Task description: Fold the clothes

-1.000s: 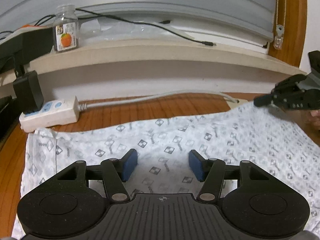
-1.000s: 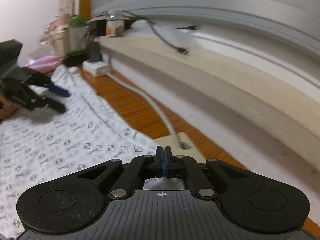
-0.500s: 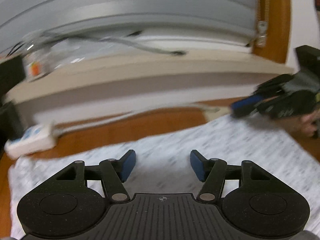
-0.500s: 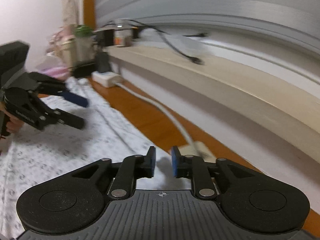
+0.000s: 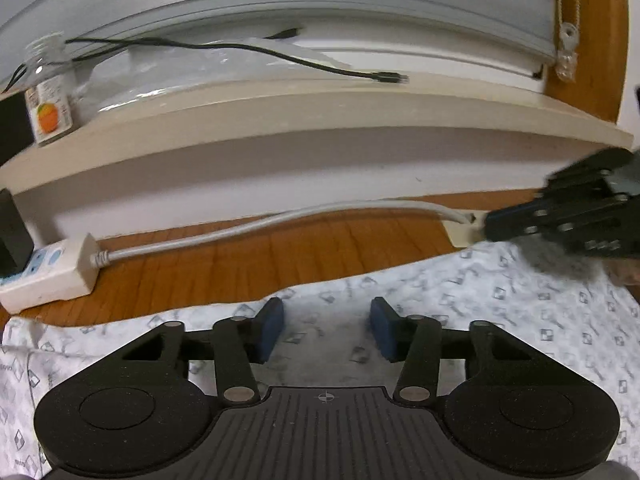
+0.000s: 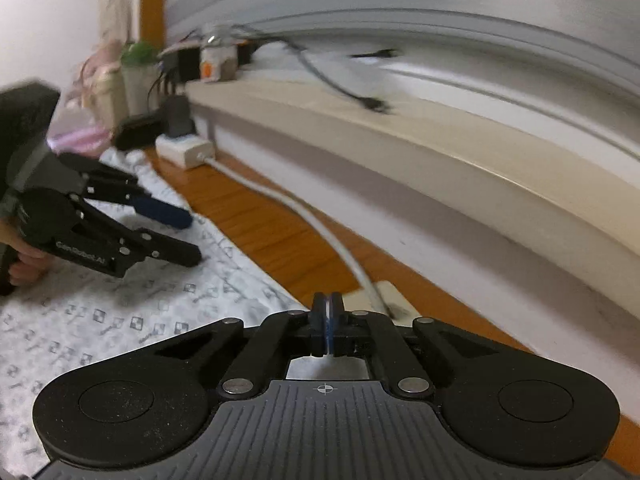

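A white cloth (image 5: pixel 520 312) with small grey square prints lies spread on a wooden table (image 5: pixel 280 256). My left gripper (image 5: pixel 327 328) hovers open just over the cloth's far edge, its blue pads (image 5: pixel 270 328) wide apart with nothing between them. At the cloth's far right corner my right gripper (image 5: pixel 492 226) looks shut. In the right wrist view the right gripper (image 6: pixel 328 324) has its pads pressed together, with a thin pale strip of cloth (image 6: pixel 120 320) edge between them. To its left, the left gripper (image 6: pixel 188 236) is held open over the cloth by a hand.
A white power strip (image 5: pixel 48 268) with a grey cable (image 5: pixel 260 226) lies along the back of the table. Behind it runs a beige ledge (image 5: pixel 320 120) with a small jar (image 5: pixel 48 108) and a loose black cable (image 5: pixel 360 74). Bottles and clutter (image 6: pixel 136 76) stand far left.
My right gripper opened half a second ago and has shut again at the cloth's corner. The left gripper moved forward to the cloth's far edge, staying open.
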A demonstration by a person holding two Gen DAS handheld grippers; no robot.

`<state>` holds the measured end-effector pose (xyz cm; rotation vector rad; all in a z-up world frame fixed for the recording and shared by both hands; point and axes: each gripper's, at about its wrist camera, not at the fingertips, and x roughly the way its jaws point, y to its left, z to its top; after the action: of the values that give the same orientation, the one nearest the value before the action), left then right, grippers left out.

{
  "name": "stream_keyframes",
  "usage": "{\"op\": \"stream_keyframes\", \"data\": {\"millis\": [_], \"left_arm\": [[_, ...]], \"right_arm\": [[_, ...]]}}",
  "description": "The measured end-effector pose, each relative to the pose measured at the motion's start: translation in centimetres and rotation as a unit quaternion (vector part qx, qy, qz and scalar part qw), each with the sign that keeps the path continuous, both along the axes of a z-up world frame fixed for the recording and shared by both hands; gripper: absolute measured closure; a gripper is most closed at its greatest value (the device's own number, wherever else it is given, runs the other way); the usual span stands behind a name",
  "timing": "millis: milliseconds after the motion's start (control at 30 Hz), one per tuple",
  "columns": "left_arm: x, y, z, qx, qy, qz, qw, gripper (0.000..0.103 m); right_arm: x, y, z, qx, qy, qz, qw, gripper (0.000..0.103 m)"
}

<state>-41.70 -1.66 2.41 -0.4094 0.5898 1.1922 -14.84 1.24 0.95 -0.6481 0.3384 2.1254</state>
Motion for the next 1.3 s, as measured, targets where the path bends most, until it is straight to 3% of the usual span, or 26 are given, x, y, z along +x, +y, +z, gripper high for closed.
{"op": "stream_keyframes", "data": {"millis": [200, 367, 567, 733, 833, 1067, 1300], "left_arm": [[-0.9, 0.3, -0.1, -0.006, -0.026, -0.001, 0.9996, 0.042], [-0.9, 0.0, 0.1, -0.001, -0.024, -0.004, 0.9997, 0.038], [0.6, -2.5, 1.0, 0.023, -0.015, -0.049, 0.9984, 0.038], [3.1, -3.8, 0.1, 0.022, 0.028, -0.097, 0.9946, 0.041], [3.6, -3.9, -0.1, 0.006, 0.006, -0.110, 0.9939, 0.041], [8.7, -4.8, -0.3, 0.007, 0.005, -0.110, 0.9939, 0.041], [17.7, -5.3, -0.7, 0.005, 0.000, -0.128, 0.9918, 0.041]], "right_arm": [[3.1, -4.0, 0.6, -0.018, 0.023, 0.008, 1.000, 0.079], [2.1, -8.0, 1.1, -0.026, 0.008, 0.050, 0.998, 0.059], [0.9, -10.8, 0.1, -0.043, -0.020, 0.069, 0.996, 0.058], [1.4, -11.8, -1.2, -0.030, -0.030, 0.075, 0.996, 0.058], [2.1, -12.2, -1.1, -0.029, -0.037, 0.075, 0.996, 0.058], [8.0, -14.6, -0.9, -0.029, -0.043, 0.059, 0.997, 0.058], [17.5, -17.5, -0.7, -0.035, -0.056, 0.018, 0.998, 0.058]]}}
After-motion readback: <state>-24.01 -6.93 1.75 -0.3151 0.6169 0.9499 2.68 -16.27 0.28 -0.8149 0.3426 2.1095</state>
